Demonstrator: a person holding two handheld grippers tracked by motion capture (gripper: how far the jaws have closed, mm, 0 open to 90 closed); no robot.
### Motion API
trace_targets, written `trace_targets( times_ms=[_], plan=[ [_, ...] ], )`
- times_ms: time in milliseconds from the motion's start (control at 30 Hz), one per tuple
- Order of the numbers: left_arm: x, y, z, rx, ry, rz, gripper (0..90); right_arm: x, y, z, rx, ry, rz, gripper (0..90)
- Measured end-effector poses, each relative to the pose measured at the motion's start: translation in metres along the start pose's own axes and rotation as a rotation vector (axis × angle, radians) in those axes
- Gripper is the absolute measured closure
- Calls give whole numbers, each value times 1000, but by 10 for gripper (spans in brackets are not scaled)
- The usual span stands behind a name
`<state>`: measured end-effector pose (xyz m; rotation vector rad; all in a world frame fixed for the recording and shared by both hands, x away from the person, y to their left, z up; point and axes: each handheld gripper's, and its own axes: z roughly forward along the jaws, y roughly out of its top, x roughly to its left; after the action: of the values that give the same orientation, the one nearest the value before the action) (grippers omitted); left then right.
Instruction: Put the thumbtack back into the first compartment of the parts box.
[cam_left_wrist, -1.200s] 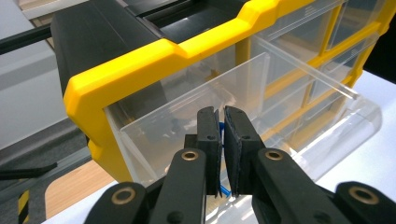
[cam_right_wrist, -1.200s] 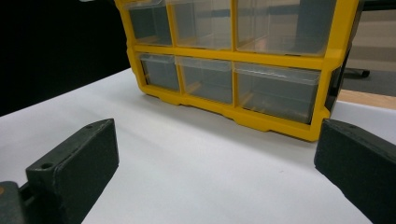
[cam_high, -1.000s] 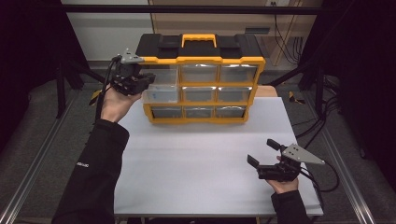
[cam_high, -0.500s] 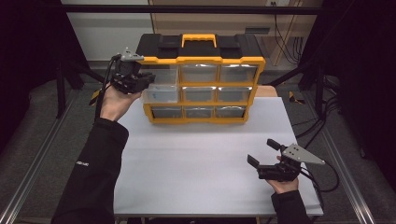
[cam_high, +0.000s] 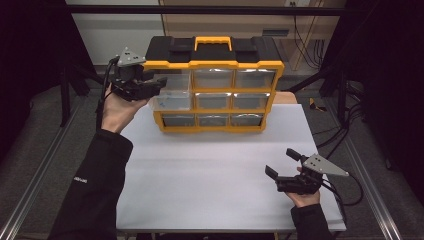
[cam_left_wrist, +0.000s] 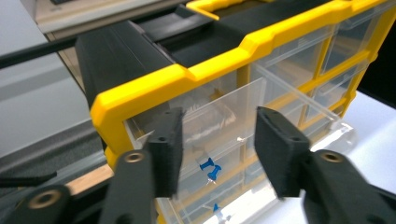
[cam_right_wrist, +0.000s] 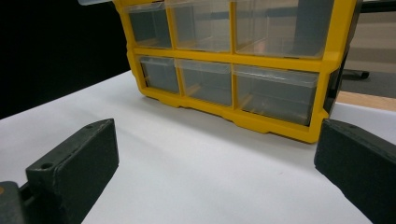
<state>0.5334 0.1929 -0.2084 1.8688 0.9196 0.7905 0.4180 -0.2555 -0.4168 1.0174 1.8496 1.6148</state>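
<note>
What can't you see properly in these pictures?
- Left gripper, left gripper view: whether its jaws touch the pulled-out clear drawer is unclear.
- Blue pushpins, left gripper view: which drawer holds them is blurred by clear plastic.
- Yellow organizer, right gripper view: top cut off by the edge.

clear top-left drawer (cam_high: 172, 92) partly out

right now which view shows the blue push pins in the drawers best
The left gripper view: the blue push pins show up close through a clear drawer, between the open jaws of the left gripper. In the high view the drawers are too small to make out pins. The right gripper view shows drawer fronts, with no pins visible.
</note>
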Motion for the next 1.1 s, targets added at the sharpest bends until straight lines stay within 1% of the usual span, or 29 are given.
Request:
trace_targets(
  times_ms=[33,67,100,133,167,233,300,433,467,500,533,600,633,833,900,933,1033,1100],
  plan=[
    [-1,-1,-4,-19,5,5,458,0,0,0,2,-1,2,4],
    [-1,-1,-7,-29,3,7,426,0,0,0,1,1,2,4],
    [-2,-1,-9,-29,4,14,381,0,0,0,-2,2,0,4],
    [-3,-2,-12,-41,9,17,354,0,0,0,-1,0,1,4],
    [-4,-2,-14,-50,7,13,320,0,0,0,-1,-2,-1,4],
    [-5,-3,-18,-55,-13,6,253,0,0,0,-2,-2,-1,4],
    [-7,-5,-21,-67,-19,-3,189,0,0,0,-3,-1,0,4],
    [-10,-11,-26,-80,-33,-9,107,0,0,0,-4,-4,-1,4],
    [-11,-12,-26,-87,-44,-10,93,0,0,-1,-1,-4,2,4],
    [-12,-14,-27,-83,-45,-4,76,0,0,-1,-4,-5,0,4],
    [-14,-17,-30,-74,-48,19,55,0,0,-1,-2,-6,0,4],
    [-16,-22,-31,-79,-59,20,49,0,1,-2,-4,2,5,4],
    [-18,-25,-33,-83,-64,23,44,0,1,-1,-3,-6,11,4],
    [-24,-42,-42,-112,-96,22,32,-1,1,-2,-11,-5,4,4],
    [-25,-47,-45,-121,-98,26,32,-1,1,-2,-11,-6,3,4],
    [-26,-50,-46,-127,-110,20,32,-1,1,-2,-10,-5,3,4],
    [-29,-58,-49,-133,-119,16,33,-1,1,-2,-11,-5,5,4],
    [-31,-63,-49,-135,-118,21,33,-1,1,-2,-10,-6,6,4]
  ],
)
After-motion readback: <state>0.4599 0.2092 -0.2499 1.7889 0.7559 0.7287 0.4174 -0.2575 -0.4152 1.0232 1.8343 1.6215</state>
